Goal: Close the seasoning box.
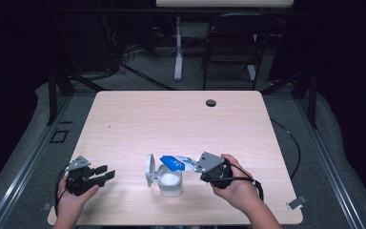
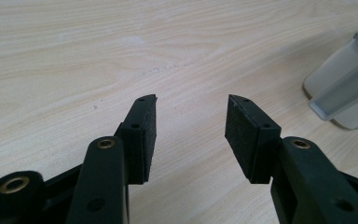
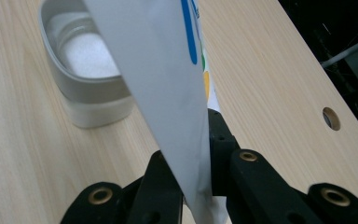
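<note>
Packet tipped over the open jar.
The right gripper [image 1: 201, 168] clamps a white and blue packet [image 1: 177, 162], its far end above the white jar [image 1: 169, 181] of white powder near the table's [image 1: 171, 119] front edge. Left of the jar, the left gripper [image 1: 106, 174] rests spread wide, holding nothing.

A pale wood-grain bench [image 1: 138, 119] with fine tan streaks carries a translucent white plastic jar [image 1: 170, 183] holding white powder [image 3: 86, 53]. A white pouch [image 3: 168, 88], printed with blue, green and orange marks, shows blue at its tip in the high view. Both tools, left [image 2: 191, 135] and right [image 3: 193, 186], are matte black with brass-coloured rivets.
</note>
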{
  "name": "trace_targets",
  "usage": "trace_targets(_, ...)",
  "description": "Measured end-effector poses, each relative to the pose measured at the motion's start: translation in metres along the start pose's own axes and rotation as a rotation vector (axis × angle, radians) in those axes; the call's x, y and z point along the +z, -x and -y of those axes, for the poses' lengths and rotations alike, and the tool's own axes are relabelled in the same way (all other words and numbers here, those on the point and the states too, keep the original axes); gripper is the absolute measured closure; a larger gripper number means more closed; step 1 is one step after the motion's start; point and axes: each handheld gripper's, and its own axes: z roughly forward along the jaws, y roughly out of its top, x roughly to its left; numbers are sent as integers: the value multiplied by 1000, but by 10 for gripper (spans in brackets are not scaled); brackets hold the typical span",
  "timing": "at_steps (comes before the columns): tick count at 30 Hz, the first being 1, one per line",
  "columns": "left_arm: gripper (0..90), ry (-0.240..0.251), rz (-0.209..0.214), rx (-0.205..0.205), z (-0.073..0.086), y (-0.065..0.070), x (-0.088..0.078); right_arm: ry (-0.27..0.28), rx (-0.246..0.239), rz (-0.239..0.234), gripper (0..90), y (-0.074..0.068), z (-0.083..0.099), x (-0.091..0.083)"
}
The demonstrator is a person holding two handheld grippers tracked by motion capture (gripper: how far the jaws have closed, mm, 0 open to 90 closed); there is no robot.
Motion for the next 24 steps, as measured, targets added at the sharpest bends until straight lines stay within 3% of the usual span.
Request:
trace_targets(9, 538, 2, 2, -3, 0, -1, 0, 95, 127, -33, 896, 2, 8, 1)
trace_targets(17, 538, -2, 0, -2, 1, -1, 0, 163, 206, -39, 899, 0, 18, 3)
trace_targets(24, 538, 4, -7, -5, 1, -1, 0, 273, 359, -52, 899, 6, 30, 4)
